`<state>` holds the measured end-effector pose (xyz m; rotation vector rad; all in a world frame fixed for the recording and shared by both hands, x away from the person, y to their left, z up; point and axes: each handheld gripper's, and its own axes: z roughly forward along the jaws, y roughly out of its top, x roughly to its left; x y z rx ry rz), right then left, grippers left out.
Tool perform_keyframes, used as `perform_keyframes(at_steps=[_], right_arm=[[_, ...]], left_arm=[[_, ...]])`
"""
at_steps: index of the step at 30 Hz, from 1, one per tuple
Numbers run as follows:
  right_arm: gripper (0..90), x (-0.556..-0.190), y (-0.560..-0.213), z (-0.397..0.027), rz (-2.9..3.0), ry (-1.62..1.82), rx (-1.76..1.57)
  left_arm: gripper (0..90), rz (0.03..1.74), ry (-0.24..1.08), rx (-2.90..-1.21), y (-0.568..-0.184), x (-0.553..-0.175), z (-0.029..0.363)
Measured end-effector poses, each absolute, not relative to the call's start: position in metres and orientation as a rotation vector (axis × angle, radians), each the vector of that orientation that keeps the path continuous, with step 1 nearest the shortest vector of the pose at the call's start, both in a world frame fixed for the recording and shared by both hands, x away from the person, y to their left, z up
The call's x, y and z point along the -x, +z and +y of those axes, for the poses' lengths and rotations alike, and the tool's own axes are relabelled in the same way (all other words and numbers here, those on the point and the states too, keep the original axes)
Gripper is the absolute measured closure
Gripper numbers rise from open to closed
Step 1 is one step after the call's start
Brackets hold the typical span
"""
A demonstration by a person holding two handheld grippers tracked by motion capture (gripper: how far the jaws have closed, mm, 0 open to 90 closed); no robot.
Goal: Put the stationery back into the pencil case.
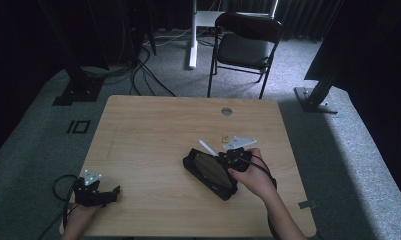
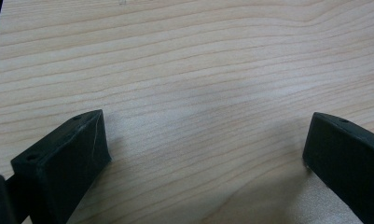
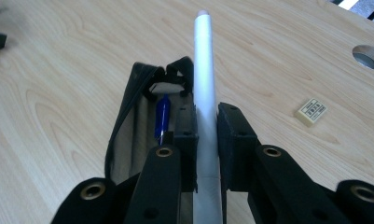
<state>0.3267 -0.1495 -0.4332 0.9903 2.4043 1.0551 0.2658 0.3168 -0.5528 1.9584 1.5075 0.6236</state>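
1. The right gripper clamps a long white cylindrical pen between its jaws; the pen's tip points away from the hand, just over the edge of an open black fabric pencil case.
2. The case lies on the light wooden tabletop; a blue pen rests inside it.
3. A small cream rectangular eraser lies near, apart from the case.
4. The left gripper rests at the tabletop's near left corner, jaws wide, nothing between them.

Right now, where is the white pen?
The white pen is clamped between the right gripper jaws, right of the table's centre in the high view, just above the open black pencil case that holds a blue pen.
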Motion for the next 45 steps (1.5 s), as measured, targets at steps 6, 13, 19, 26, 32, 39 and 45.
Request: perform_keyframes(at_steps=[6, 13, 19, 26, 32, 39, 45], right_arm=[[78.4, -0.319, -0.436, -0.146, 2.448, 1.048, -0.953], [78.4, -0.319, -0.445, -0.142, 2.490, 1.033, -0.954], [78.4, -0.320, -0.453, -0.138, 2.528, 1.002, -0.938], [78.4, -0.323, -0.460, -0.135, 2.546, 0.976, -0.953], [78.4, -0.326, -0.469, -0.131, 2.572, 0.950, -0.961], [78.4, -0.332, -0.474, -0.128, 2.593, 0.915, -0.971], [78.4, -0.334, -0.478, -0.124, 2.609, 0.885, -0.964]], left_arm=[[0.4, 1.508, 0.623, -1.958, -0.553, -0.266, 0.317], [0.3, 1.509, 0.623, -1.955, -0.553, -0.266, 0.317], [0.3, 1.508, 0.623, -1.958, -0.553, -0.266, 0.317], [0.3, 1.508, 0.623, -1.958, -0.553, -0.266, 0.317], [0.3, 1.508, 0.623, -1.958, -0.553, -0.266, 0.317], [0.4, 1.508, 0.623, -1.959, -0.553, -0.266, 0.317], [0.4, 1.508, 0.623, -1.959, -0.553, -0.266, 0.317]])
